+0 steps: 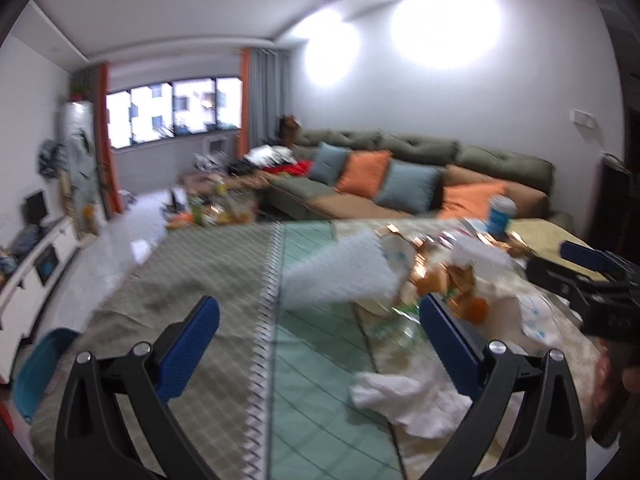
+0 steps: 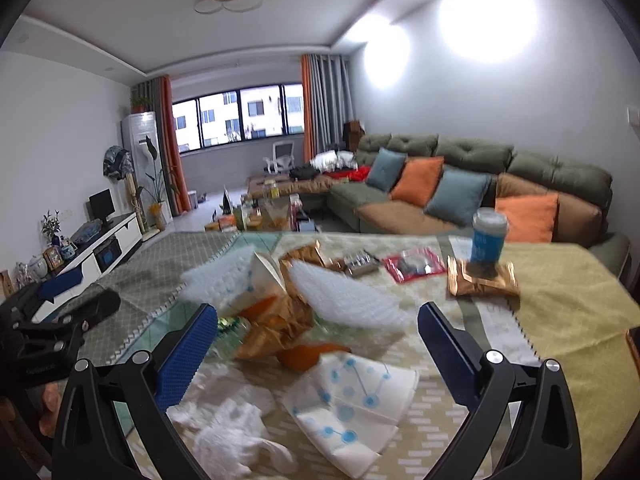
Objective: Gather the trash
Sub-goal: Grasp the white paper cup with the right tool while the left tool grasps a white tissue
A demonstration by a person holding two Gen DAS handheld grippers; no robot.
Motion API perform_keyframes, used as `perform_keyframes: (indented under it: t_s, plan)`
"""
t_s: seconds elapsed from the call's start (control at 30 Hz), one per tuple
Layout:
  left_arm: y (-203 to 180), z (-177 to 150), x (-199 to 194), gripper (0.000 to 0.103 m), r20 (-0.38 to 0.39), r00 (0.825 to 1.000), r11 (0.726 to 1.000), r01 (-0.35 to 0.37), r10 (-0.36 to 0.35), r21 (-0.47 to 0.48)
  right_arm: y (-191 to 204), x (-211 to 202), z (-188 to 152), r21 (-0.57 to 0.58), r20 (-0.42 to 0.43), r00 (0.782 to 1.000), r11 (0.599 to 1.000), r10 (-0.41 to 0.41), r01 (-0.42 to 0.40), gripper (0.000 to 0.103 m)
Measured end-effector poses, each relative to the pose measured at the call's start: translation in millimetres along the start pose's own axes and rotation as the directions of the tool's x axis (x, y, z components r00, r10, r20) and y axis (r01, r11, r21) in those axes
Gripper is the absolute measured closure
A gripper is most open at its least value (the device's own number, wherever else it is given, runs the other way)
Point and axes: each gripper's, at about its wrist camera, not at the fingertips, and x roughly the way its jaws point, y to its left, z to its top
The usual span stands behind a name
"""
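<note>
A heap of trash lies on the clothed table: white foam wrap (image 2: pixel 344 300), crumpled gold wrappers with orange peel (image 2: pixel 280 328), a white paper with blue dots (image 2: pixel 352 400) and crumpled white tissue (image 2: pixel 232 436). My right gripper (image 2: pixel 316 320) is open and empty, just above the heap. My left gripper (image 1: pixel 316 312) is open and empty over the table, left of the heap; foam wrap (image 1: pixel 340 276), tissue (image 1: pixel 404 404) and wrappers (image 1: pixel 452 280) lie ahead and right. Each gripper shows at the edge of the other's view: the right one (image 1: pixel 580 276), the left one (image 2: pixel 64 300).
A blue-and-white cup (image 2: pixel 488 236) stands on a gold wrapper (image 2: pixel 480 284) at the far right of the table, by a red packet (image 2: pixel 416 264). A sofa with cushions (image 2: pixel 460 184) lies beyond. A blue bin (image 1: pixel 40 368) sits left of the table.
</note>
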Motion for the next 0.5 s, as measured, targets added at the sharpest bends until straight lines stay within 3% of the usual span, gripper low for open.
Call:
perform_keyframes:
  t_s: [0.13,0.23,0.37,0.5]
  plan:
    - [-6.0,-10.0,11.8,0.003,-0.087,0.989,0.993,0.12,-0.119,0.01,-12.2,9.0,-7.8,0.021,-0.074,0.997,1.0,0.002,0.0,0.003]
    - [-15.3,-18.0,16.7,0.006,-0.121,0.979,0.984,0.172,-0.165,0.043,-20.5,15.9,-14.2,0.041,-0.128,0.992,0.999,0.002,0.004,0.004]
    - [-18.2,-27.8,24.3,0.021,-0.191,0.953,0.968,0.247,-0.236,0.037,-41.0,22.9,-22.0,0.1,-0.191,0.981,0.995,0.032,-0.013,0.007]
    - [-20.4,-34.0,37.3,0.035,-0.252,0.923,0.953,0.301,-0.291,0.002,-56.9,29.9,-31.0,0.172,-0.243,0.965,0.983,0.098,-0.057,0.019]
